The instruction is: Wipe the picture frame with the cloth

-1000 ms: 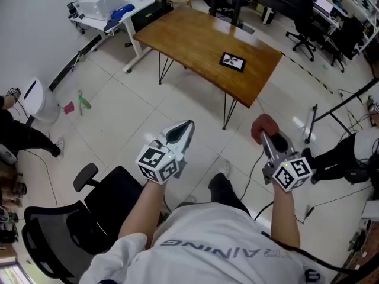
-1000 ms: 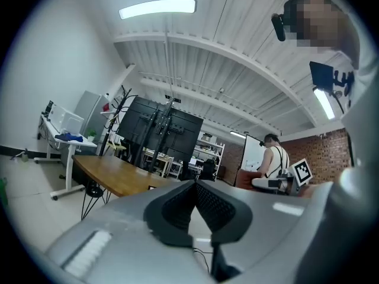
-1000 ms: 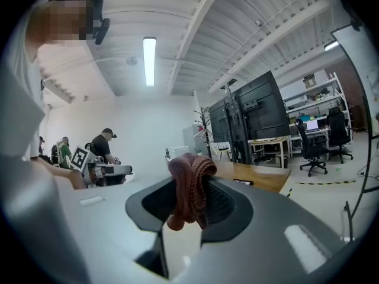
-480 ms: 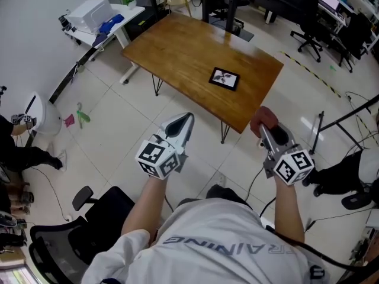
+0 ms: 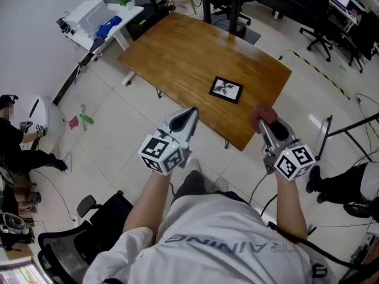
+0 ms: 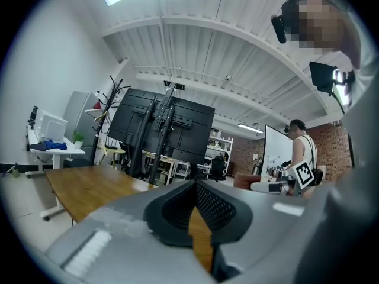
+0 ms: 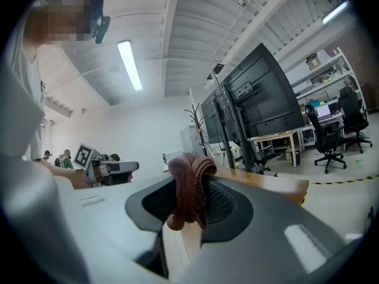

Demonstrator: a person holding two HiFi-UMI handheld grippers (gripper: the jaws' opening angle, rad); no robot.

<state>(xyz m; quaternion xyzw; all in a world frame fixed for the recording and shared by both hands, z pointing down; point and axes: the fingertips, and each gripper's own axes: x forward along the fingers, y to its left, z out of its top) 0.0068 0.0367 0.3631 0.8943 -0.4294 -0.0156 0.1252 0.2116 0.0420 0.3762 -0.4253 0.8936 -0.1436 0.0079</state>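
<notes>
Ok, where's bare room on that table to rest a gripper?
The wooden table holds only the picture frame. The broad left part, from the frame to the far-left corner, is bare, as is the strip toward the right corner. Tightest is the band between frame and near edge, near which the right gripper holds the cloth.
</notes>
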